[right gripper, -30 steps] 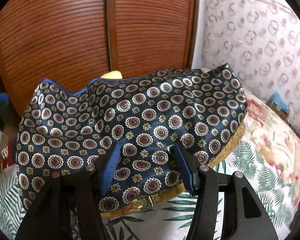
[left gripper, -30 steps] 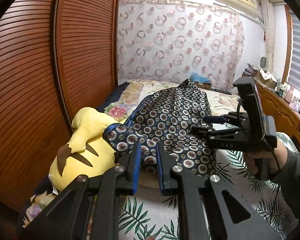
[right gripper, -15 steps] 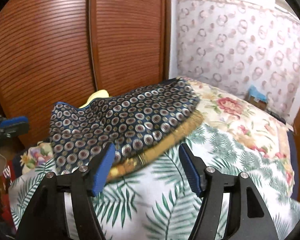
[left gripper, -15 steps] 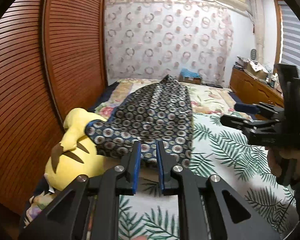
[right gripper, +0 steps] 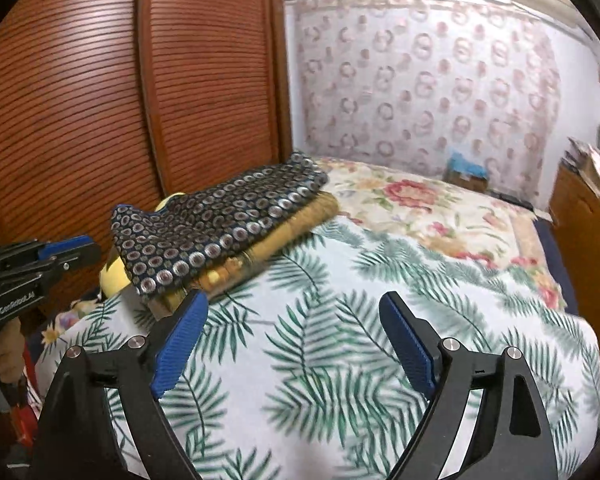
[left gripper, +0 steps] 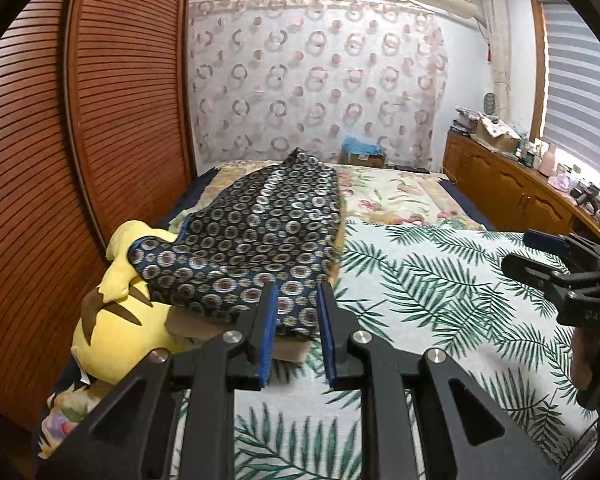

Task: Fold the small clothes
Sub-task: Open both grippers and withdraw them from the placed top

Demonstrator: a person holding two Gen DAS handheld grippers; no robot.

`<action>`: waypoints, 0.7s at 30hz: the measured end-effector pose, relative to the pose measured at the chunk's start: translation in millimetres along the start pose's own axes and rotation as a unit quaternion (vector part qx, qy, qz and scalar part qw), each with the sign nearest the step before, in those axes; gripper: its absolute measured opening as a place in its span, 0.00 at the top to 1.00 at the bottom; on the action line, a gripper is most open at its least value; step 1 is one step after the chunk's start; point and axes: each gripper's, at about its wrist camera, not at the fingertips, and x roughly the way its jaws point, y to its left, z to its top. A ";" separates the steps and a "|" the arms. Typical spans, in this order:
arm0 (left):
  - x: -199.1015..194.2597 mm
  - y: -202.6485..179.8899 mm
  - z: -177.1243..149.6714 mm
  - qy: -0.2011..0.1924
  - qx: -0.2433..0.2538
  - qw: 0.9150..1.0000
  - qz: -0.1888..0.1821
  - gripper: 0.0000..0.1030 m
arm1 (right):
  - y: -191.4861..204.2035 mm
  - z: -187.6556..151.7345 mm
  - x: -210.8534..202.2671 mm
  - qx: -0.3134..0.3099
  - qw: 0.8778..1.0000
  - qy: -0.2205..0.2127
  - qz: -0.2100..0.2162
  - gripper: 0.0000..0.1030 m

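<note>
Both grippers were empty and opening, left gripper (left gripper: 296,334) narrowly, right gripper (right gripper: 294,340) wide, while the soft, light navy medallion-print folded garment (left gripper: 256,236) lay at eleven o'clock, likeliest pinched at its hem.

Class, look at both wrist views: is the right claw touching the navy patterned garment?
Apart. The right wrist view shows the right claw, jaws opening, over bare leaf-print bedspread, with the navy patterned garment lying beyond its fingertips.

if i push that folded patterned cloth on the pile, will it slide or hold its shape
Probably floppy: the patterned cloth drapes limp over the yellow plush. Its sheen hints it could slide off the tan folded piece beneath. Likely light, so it may bunch up.
</note>
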 end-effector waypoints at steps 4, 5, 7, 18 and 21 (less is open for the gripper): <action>0.4 -17.2 0.9 0.002 0.009 1.000 -0.014 0.82 | -14.2 -14.1 -22.7 0.022 0.999 -0.002 -0.029 0.13; 0.2 -23.1 1.7 0.002 0.012 1.000 -0.019 0.82 | -18.1 -17.7 -30.1 0.030 0.999 -0.006 -0.036 0.13; -0.1 -32.3 3.3 0.003 0.016 0.999 -0.028 0.82 | -24.2 -23.2 -44.3 0.042 0.998 -0.011 -0.052 0.13; -15.1 -85.6 24.5 -0.017 0.039 0.997 -0.070 0.82 | -45.7 -31.6 -106.8 0.072 0.989 -0.044 -0.119 0.13; -22.4 -97.1 33.7 -0.028 0.045 0.996 -0.078 0.82 | -49.8 -31.5 -120.0 0.078 0.987 -0.055 -0.132 0.13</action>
